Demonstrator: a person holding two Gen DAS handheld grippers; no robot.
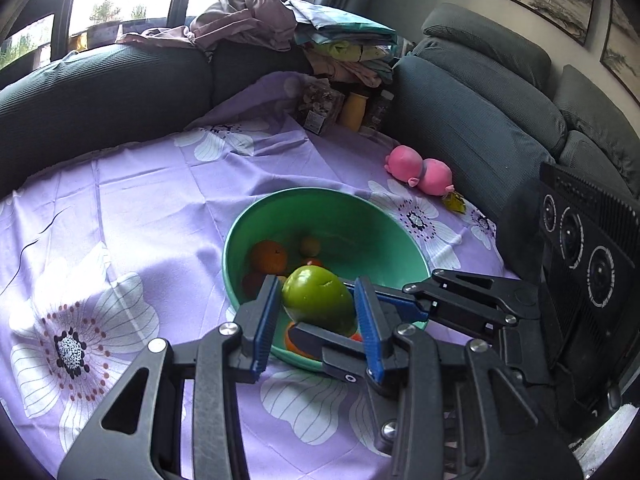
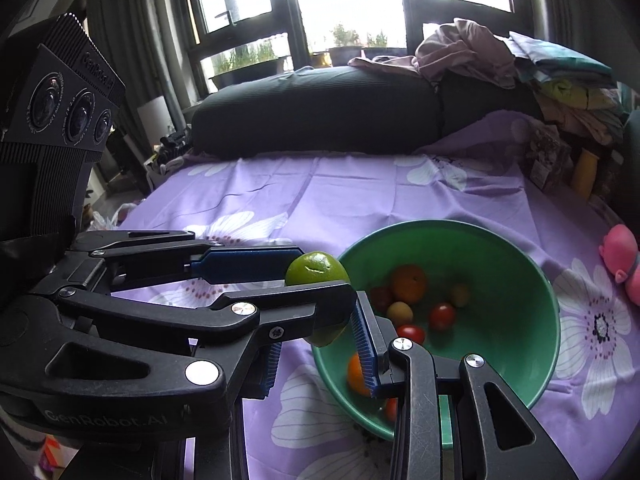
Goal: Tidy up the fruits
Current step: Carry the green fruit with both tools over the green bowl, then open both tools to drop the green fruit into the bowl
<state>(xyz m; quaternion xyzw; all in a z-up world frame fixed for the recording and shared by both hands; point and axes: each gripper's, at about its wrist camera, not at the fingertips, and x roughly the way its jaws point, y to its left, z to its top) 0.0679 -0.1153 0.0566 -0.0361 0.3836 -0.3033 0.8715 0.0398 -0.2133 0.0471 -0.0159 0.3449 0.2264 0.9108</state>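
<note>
The left gripper was closed on a green fruit, its blue pads pressed to either side, holding it above the near rim of the green bowl. The right gripper also held that same fruit, crossing the left one; its nearer pad was partly hidden, so the contact there was hard to judge. Inside the bowl lay an orange and small red tomatoes. The bowl sat on a purple flowered cloth, with a pink plush toy further right.
</note>
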